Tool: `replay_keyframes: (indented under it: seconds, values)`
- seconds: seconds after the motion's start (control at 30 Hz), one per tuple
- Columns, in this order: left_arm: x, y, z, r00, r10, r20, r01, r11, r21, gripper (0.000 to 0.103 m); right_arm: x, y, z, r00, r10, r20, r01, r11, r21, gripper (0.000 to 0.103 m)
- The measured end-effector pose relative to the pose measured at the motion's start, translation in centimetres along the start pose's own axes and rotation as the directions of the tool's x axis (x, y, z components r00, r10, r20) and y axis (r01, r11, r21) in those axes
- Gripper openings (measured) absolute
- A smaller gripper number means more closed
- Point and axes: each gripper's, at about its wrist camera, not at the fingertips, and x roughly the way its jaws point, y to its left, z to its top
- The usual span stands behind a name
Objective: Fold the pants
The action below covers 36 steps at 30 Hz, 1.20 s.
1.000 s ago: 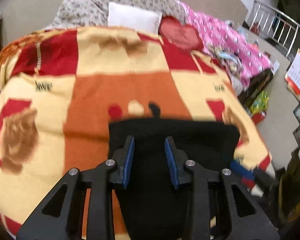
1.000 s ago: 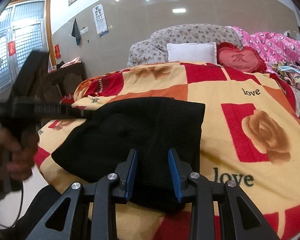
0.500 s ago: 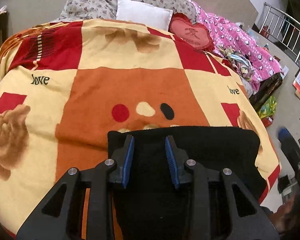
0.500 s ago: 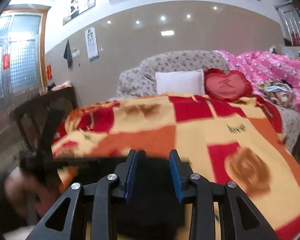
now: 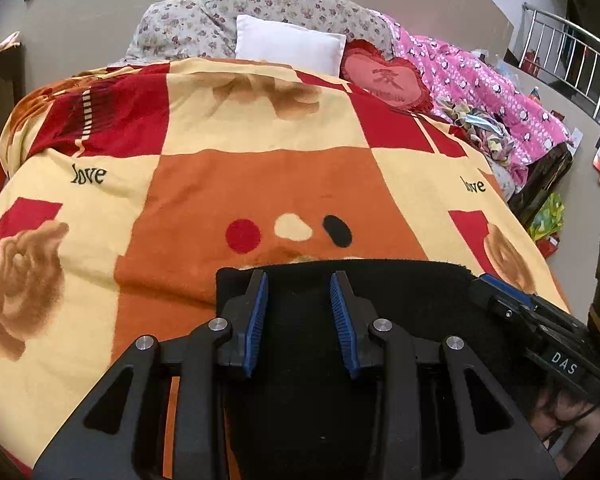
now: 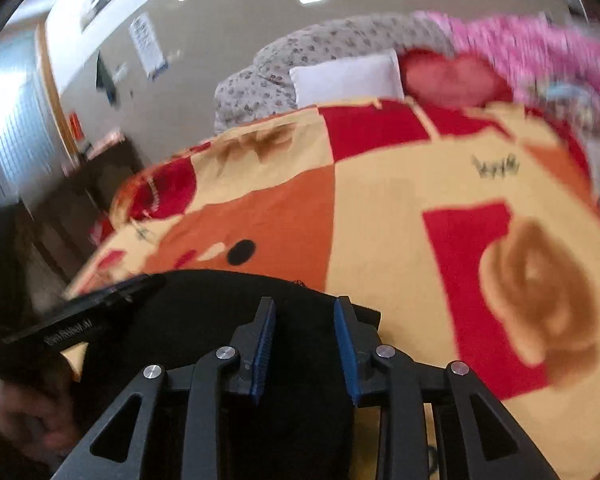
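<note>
The black pants (image 5: 400, 292) lie folded at the near edge of a bed with a red, orange and cream blanket (image 5: 260, 184). My left gripper (image 5: 298, 280) is over their left part. Black cloth fills the gap between its blue pads, and the far edge runs just past the tips. My right gripper (image 6: 304, 304) sits at the pants' (image 6: 204, 304) right corner; its jaws are closing with cloth between them. That gripper (image 5: 476, 280) also shows in the left wrist view at the corner. The left gripper (image 6: 156, 280) shows blurred in the right wrist view.
A white pillow (image 5: 288, 44), a red heart cushion (image 5: 384, 80) and a pink quilt (image 5: 500, 92) lie at the head and right of the bed. A metal railing (image 5: 568, 56) stands far right. Dark furniture (image 6: 100, 176) stands left of the bed. A hand (image 6: 24, 412) grips the left tool.
The right gripper has drawn back along the pants, so their far edge now lies just past its tips, and it has rolled. It has come into the left wrist view. The left gripper barely shifted.
</note>
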Motion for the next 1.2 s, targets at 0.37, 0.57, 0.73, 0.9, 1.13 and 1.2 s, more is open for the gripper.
replay_keyframes:
  seconds: [0.37, 0.57, 0.73, 0.9, 1.13, 1.2]
  values:
    - [-0.1, -0.5, -0.2, 1.000, 0.015, 0.011, -0.015, 1.000, 0.017, 0.033, -4.5, 1.2, 0.9, 0.995, 0.004, 0.097, -0.001, 1.000, -0.030, 0.029]
    - [-0.1, -0.6, -0.2, 1.000, 0.013, 0.012, -0.013, 1.000, 0.017, 0.033, -4.2, 3.4, -3.7, 1.000, -0.029, -0.012, 0.027, 0.983, -0.184, 0.029]
    - [-0.2, -0.5, -0.2, 1.000, 0.012, 0.013, -0.012, 1.000, 0.012, 0.033, -6.5, 2.6, -4.0, 0.991, -0.086, 0.102, 0.100, 0.984, -0.145, 0.030]
    - [-0.2, -0.5, -0.2, 1.000, 0.017, 0.011, -0.017, 1.000, 0.018, 0.033, -5.9, 3.3, -5.7, 0.997, -0.066, 0.052, 0.074, 0.979, -0.192, 0.030]
    - [-5.3, 2.8, 0.2, 0.995, -0.081, 0.059, 0.086, 0.992, -0.091, 0.073, -7.3, -2.9, -4.4, 0.987, 0.039, 0.155, -0.067, 0.981, 0.183, 0.038]
    - [-5.7, 4.4, -0.5, 0.993, -0.103, 0.053, 0.109, 0.985, -0.133, 0.075, -6.7, -4.4, -4.0, 0.987, 0.090, 0.134, -0.125, 0.952, 0.280, 0.038]
